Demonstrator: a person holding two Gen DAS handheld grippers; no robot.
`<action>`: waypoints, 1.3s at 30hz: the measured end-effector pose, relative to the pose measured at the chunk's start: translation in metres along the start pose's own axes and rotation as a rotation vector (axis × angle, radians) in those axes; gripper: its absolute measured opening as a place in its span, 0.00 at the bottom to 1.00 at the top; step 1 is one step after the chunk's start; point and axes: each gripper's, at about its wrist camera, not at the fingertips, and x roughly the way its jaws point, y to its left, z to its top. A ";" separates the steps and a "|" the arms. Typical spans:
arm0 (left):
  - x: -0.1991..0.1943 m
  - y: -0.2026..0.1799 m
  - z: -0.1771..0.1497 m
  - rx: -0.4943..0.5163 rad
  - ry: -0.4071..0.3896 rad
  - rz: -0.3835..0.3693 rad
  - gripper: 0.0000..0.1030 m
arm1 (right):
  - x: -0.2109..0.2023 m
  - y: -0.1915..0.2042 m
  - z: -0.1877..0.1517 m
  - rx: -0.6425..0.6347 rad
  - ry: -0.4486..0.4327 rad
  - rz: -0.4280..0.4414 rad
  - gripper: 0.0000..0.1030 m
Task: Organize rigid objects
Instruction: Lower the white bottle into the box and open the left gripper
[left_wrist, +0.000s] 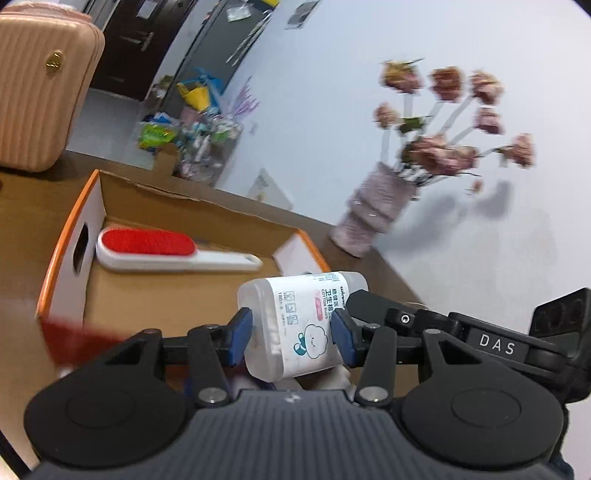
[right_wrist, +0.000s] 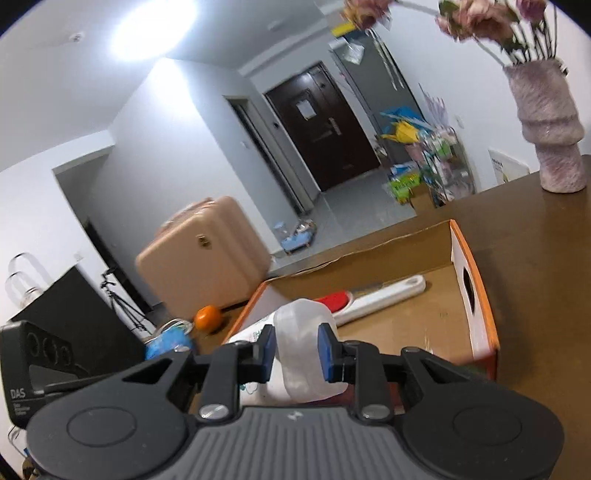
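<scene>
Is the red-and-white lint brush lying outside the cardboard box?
No, the red-and-white lint brush lies flat on the floor inside the open cardboard box.

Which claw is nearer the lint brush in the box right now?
Hard to call; neither clearly. Both the left claw and right claw clamp the cotton swab jar at the box's near end; the lint brush lies beyond both, untouched.

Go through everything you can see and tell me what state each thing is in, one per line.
Left gripper: shut on the cotton bud container.
Right gripper: shut on the cotton bud container.
Cotton bud container: lid on, held tilted over the box.
Cardboard box: open-topped.
Lint brush: lying flat inside the box.
Vase: upright, holding flowers.
</scene>
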 end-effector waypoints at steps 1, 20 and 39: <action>0.013 0.005 0.009 -0.008 0.011 0.010 0.46 | 0.017 -0.006 0.007 0.005 0.016 -0.011 0.24; 0.073 0.040 0.015 0.009 0.153 0.158 0.52 | 0.066 -0.024 0.000 -0.036 0.141 -0.241 0.26; -0.140 -0.047 -0.096 0.348 -0.267 0.490 1.00 | -0.148 0.061 -0.096 -0.435 -0.225 -0.357 0.93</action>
